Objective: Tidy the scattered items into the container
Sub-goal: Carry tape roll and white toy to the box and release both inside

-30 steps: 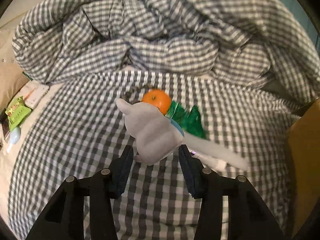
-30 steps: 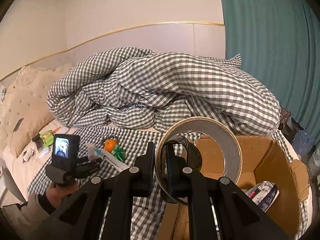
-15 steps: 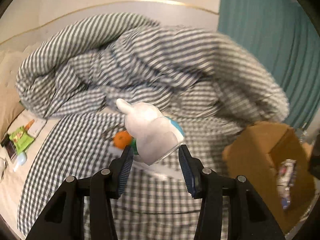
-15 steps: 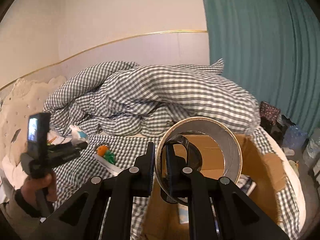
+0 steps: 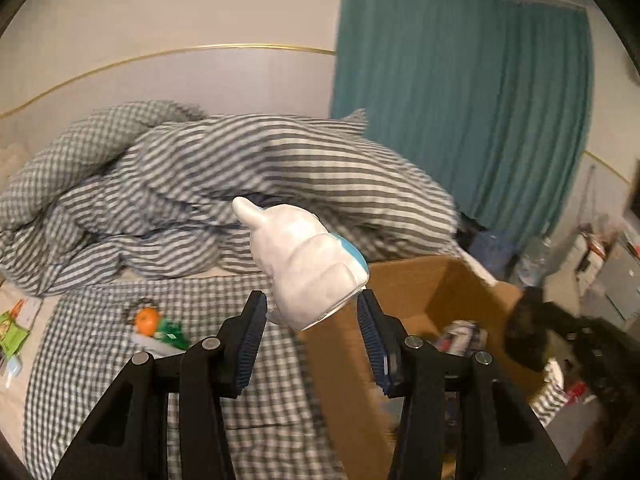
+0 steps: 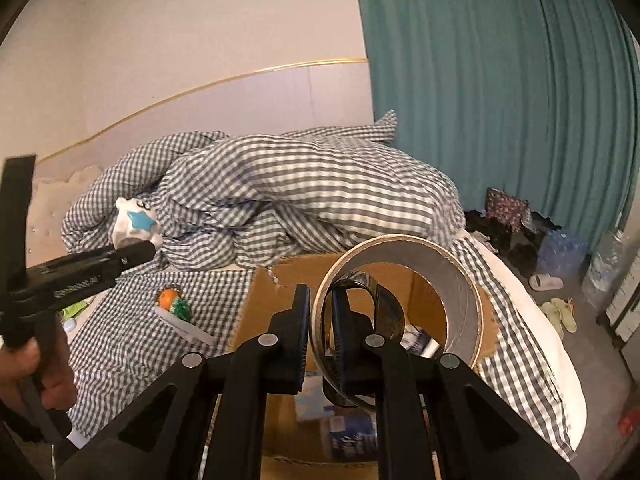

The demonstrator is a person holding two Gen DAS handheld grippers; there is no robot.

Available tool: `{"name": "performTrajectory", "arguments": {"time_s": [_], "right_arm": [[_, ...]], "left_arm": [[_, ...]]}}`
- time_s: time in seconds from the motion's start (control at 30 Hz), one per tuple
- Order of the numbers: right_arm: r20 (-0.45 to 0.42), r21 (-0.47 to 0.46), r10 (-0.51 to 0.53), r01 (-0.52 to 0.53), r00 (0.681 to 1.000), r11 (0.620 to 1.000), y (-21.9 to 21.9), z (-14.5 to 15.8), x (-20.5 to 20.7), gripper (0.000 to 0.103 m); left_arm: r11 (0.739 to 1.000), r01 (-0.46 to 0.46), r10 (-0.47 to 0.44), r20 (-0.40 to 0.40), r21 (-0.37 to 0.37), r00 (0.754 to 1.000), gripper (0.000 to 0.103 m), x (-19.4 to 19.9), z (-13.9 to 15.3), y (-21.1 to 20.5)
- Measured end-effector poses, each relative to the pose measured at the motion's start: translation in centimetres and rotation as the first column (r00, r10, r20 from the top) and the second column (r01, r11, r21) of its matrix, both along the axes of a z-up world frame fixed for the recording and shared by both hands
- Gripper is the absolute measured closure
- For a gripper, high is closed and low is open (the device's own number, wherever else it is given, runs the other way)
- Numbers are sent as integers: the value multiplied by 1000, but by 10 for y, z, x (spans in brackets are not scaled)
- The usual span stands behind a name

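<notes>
**Over the bed, both loads short of the box**

Above the box's [image 6: 264,284] near rim: tape roll [image 6: 400,304] pinched through its wall by right gripper [image 6: 320,320], hoop upright. Far left, white toy [image 5: 308,268] clamped in left gripper [image 5: 312,320], snout up-left, box to its right

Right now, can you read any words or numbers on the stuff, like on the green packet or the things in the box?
No text is readable.
Green packet: print too blurred.
Packages in the cardboard box: print too small.
White toy: blue star only, no words.
Tape roll: no print visible.
</notes>
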State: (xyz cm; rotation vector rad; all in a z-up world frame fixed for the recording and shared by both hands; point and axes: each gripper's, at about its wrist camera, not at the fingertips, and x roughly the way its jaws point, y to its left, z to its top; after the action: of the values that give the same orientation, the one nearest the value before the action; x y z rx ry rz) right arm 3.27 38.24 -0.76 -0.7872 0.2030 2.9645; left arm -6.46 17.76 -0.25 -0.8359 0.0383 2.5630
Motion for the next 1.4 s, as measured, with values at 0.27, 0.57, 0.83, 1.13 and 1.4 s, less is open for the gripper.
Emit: {"name": "performTrajectory", "arguments": {"time_s": [0.27,0.57,0.83,1.13,1.4], "right_arm": [[47,-37,-8,10,999,999,23,-21,7,92],[156,-14,-27,30,987,999,40,-49,-4,26],[133,2,-34,34,991,999,47,-41,7,19],[57,-20,-116,118,992,993,72,-23,32,13],[52,-37,-144,146,988,989,79,-24,38,13]], "left_arm": [[997,68,-68,4,-35,998,56,13,-8,39],[994,92,-90,28,-66,996,56,15,-23,64],[991,109,-106,46,-81,993,56,17,-30,82],[978,172,-162,90,-120,983,55,23,-44,113],[964,223,-208,111,-147,972,20,33,-48,131]]}}
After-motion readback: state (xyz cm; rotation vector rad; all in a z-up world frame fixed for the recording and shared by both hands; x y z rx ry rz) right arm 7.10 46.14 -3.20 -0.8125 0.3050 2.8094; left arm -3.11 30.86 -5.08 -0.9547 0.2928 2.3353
